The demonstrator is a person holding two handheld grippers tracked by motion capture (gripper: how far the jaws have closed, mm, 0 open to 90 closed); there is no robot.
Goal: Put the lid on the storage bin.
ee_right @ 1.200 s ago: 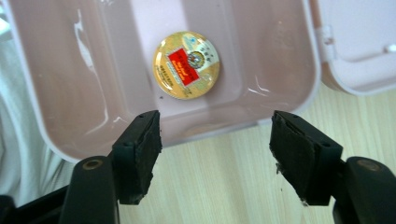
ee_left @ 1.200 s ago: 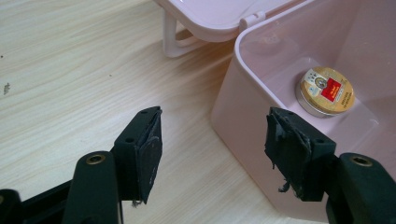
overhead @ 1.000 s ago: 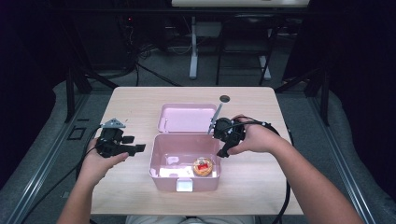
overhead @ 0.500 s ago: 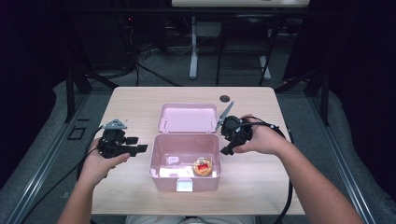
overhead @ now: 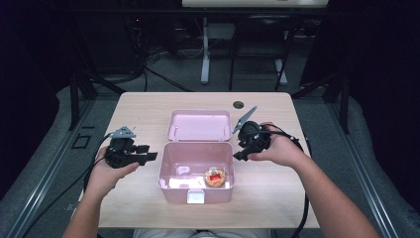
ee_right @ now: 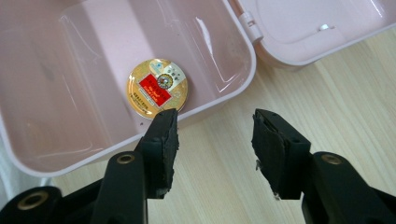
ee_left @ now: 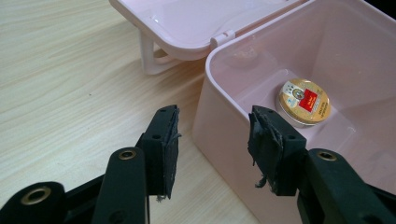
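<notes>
The tin (overhead: 215,177) lies in the open pink box (overhead: 171,168) on the counter (overhead: 143,106), at its right front. Left gripper (ee_left: 212,140) straddles the box's left wall, right gripper (ee_right: 212,135) hovers beside its right wall; both fingers have been closing, half open, empty. A pinch on the thin wall may tip or drag the box.

Lab: dark rig frames (overhead: 79,84), cables (overhead: 163,49)

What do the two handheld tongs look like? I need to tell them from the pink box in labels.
Both are black. The left tongs carry a grey three-cornered plate on top; the right tongs have one too, tilted up. Black cables trail from each. Their jaws are flat black bars with brass-coloured rivets and worn, frayed black pads. The person's forearms are bare, no sleeves in view.
</notes>
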